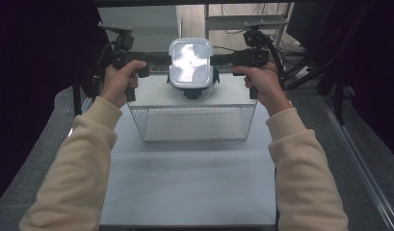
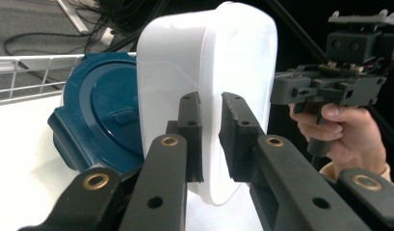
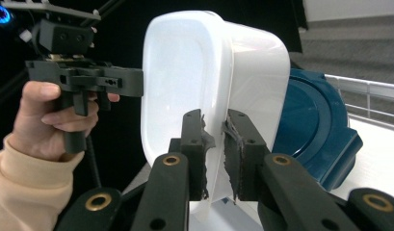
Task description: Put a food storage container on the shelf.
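Above the wire basket [image 1: 192, 122] at the far end of the table [image 1: 185, 183], I hold the white container [image 1: 190, 62] in the air between both grippers. My left gripper [image 2: 210, 137] has its fingers clamped on the container's rim on one side, and my right gripper [image 3: 215, 156] has its fingers clamped on the rim opposite, so the container hangs level between my hands. A dark blue lid [image 2: 96, 122] sits just beneath it, by the basket's back edge; whether the two touch I cannot tell. I judge this to be the carrying step. Next I must move both hands together, at matching pace and height, keeping the grip even so the container does not tilt or slip.
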